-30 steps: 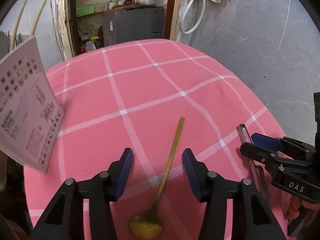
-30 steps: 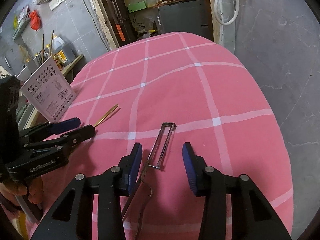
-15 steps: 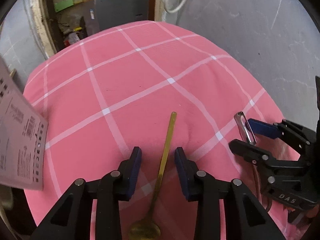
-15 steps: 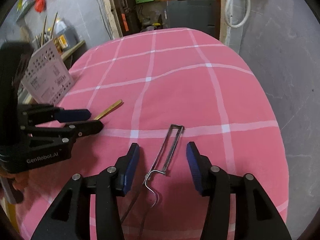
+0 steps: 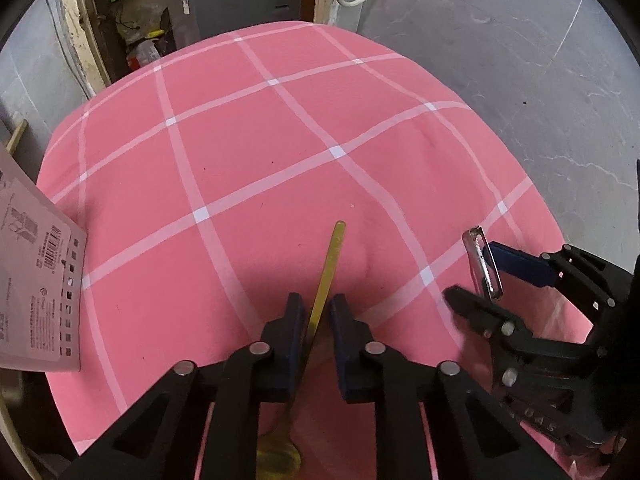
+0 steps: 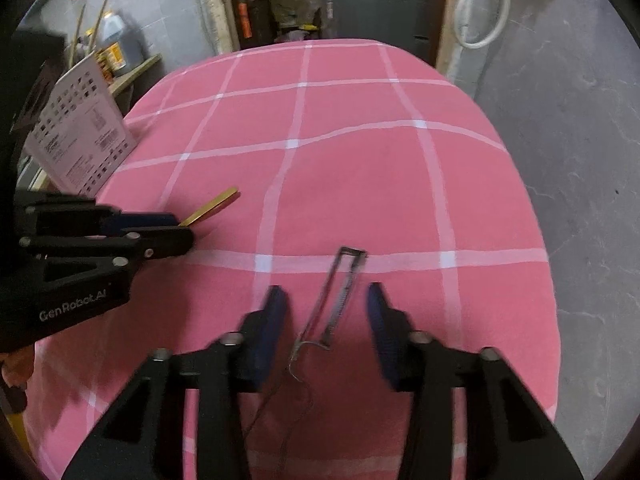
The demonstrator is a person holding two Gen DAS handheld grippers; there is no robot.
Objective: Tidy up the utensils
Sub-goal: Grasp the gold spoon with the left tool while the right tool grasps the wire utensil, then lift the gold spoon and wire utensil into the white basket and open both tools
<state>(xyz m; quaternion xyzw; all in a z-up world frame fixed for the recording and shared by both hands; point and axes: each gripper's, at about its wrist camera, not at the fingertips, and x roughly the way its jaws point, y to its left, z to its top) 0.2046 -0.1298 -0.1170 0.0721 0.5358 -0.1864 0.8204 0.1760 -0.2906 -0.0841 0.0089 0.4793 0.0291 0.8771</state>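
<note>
Near the table's (image 5: 248, 128) front edge, left gripper (image 5: 316, 312) jaws, wide a second ago, are closing narrow around the spoon (image 5: 326, 268) handle, right gripper (image 6: 326, 312) jaws closing astride the peeler (image 6: 340, 292); both pickups look imminent.

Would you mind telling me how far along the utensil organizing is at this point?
Nothing looks put away yet. In hand: the left gripper is closing around the handle of the gold metal spoon, and the right gripper is closing on the wire-framed metal peeler, both lying on the pink checked tablecloth. Left: lifting and placing both; the perforated white plastic holder seems the likely destination.
</note>
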